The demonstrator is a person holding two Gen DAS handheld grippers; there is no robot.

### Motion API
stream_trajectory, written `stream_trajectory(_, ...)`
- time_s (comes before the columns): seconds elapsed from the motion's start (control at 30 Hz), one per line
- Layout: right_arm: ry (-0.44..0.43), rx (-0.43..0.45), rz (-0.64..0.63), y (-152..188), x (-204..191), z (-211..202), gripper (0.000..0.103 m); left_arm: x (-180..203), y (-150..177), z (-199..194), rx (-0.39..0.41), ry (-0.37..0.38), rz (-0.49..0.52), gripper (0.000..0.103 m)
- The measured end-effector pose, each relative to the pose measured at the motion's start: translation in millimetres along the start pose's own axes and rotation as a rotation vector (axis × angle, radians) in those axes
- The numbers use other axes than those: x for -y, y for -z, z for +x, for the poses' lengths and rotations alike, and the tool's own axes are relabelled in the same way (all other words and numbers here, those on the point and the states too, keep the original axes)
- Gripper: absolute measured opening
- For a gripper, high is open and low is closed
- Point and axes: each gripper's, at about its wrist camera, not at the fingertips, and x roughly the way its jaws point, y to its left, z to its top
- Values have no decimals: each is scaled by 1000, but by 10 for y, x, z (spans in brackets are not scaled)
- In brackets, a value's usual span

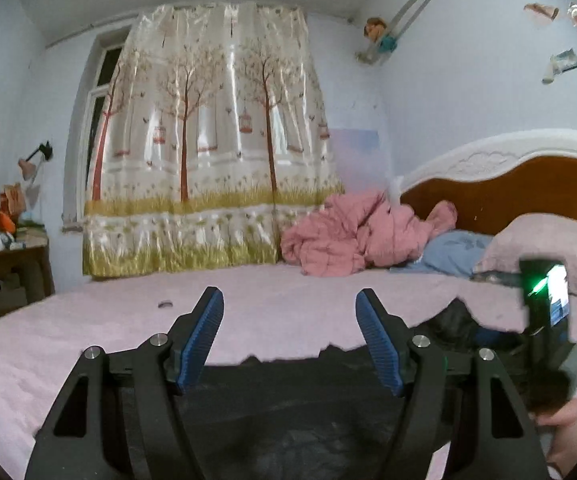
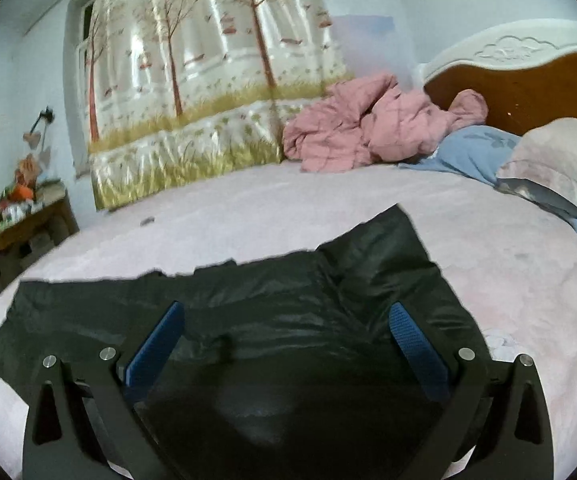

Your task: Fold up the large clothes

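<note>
I see the black garment [image 2: 248, 320] spread flat on the bed [image 2: 488, 280], filling the lower frame beneath both grippers. Left gripper [image 1: 290, 300] and right gripper [image 2: 284, 312] stand apart, holding nothing.

The jacket [image 2: 272, 320] is black, the bed sheet [image 2: 248, 208] pink, and the curtain [image 1: 212, 140] has brown trees.

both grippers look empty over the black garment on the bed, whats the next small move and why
Probably lower the right gripper onto the black garment and pinch its raised far-right flap. Both the right and the left gripper stand open with nothing between the pads, and the garment lies spread on the pink bedsheet, not yet folded.
</note>
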Motion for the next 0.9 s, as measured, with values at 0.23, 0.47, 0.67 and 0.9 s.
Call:
stream_trajectory(0.23, -115, 9, 109, -21, 205, -44, 97, -16, 435, 543, -299, 87, -78, 56)
stream_trajectory(0.47, -179, -10, 17, -35, 17, -112, 67, -148, 670, 704, -495, 196, -251, 36)
stream_trajectory(0.67, -339, -179, -46, -114, -343, -4, 47, -299, 853, 827, -593, 270, -390, 33)
stream_trajectory(0.9, -392, -370, 40, -214, -740, 254, 16, -402, 626, 463, -469, 287, -444, 4)
